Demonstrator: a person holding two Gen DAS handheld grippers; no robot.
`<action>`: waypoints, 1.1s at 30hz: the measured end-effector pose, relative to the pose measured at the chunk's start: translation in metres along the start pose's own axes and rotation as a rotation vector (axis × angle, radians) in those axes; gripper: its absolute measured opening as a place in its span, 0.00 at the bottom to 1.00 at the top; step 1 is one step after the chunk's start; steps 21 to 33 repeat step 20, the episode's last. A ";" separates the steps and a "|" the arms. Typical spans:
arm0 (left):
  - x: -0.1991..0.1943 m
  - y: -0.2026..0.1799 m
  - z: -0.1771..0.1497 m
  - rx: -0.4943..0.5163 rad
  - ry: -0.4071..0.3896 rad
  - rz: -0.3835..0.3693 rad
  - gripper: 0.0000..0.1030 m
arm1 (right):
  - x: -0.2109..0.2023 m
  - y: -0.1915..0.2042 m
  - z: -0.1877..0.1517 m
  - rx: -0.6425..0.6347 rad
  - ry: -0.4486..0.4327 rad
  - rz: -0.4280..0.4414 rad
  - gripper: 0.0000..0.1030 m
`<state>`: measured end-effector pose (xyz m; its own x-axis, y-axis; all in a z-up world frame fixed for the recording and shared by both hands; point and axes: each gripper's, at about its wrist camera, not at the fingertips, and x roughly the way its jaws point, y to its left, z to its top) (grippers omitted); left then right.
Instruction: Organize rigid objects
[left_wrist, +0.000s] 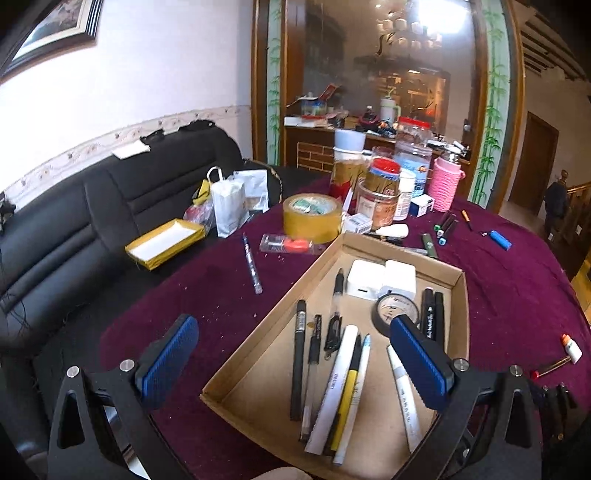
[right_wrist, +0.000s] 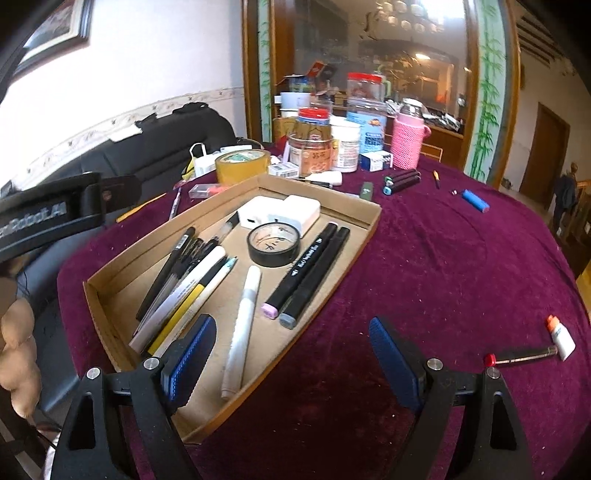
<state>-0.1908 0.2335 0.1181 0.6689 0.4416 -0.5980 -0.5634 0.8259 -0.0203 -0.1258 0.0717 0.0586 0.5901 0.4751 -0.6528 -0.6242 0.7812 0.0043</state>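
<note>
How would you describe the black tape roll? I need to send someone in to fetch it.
Find the cardboard tray on the purple tablecloth. Inside, near its far end, the black tape roll lies flat just in front of two white chargers. It is the tray's only ring; the brown tape roll sits outside, beyond the far rim.

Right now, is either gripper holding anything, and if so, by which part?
Nothing is held. The left gripper and right gripper both hang open above the cardboard tray, with no object pressed between the pads.
</note>
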 end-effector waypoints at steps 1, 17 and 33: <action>0.002 0.002 0.000 -0.003 0.005 0.002 1.00 | 0.000 0.002 0.000 -0.008 0.000 -0.002 0.86; 0.021 0.026 -0.004 -0.020 0.036 0.037 1.00 | 0.018 0.022 0.012 -0.049 0.039 0.001 0.86; 0.022 0.027 -0.005 -0.019 0.044 0.032 1.00 | 0.021 0.021 0.012 -0.041 0.049 0.007 0.86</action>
